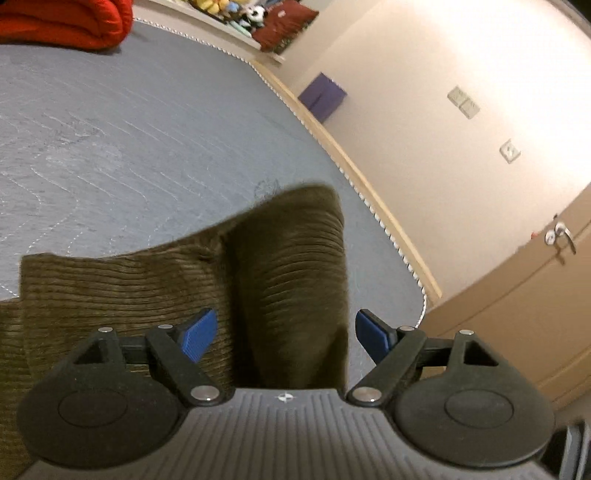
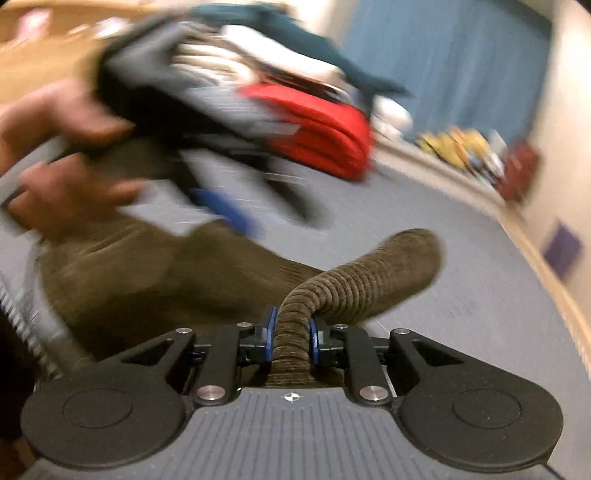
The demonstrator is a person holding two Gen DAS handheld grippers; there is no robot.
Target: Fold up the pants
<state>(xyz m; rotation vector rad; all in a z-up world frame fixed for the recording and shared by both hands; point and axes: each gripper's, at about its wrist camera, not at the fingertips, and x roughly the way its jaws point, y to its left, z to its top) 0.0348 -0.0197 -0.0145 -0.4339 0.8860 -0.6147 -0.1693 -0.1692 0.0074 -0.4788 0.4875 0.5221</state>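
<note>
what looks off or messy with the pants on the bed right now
The olive corduroy pants lie rumpled, not flat: one part stands up in a raised fold between the open left tongs. The right tongs pinch a bunched, rope-like section. The grey bed cover itself looks smooth.

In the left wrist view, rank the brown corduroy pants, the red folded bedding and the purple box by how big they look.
1. brown corduroy pants, though nearness to the camera inflates them
2. red folded bedding, partly cropped
3. purple box
</note>
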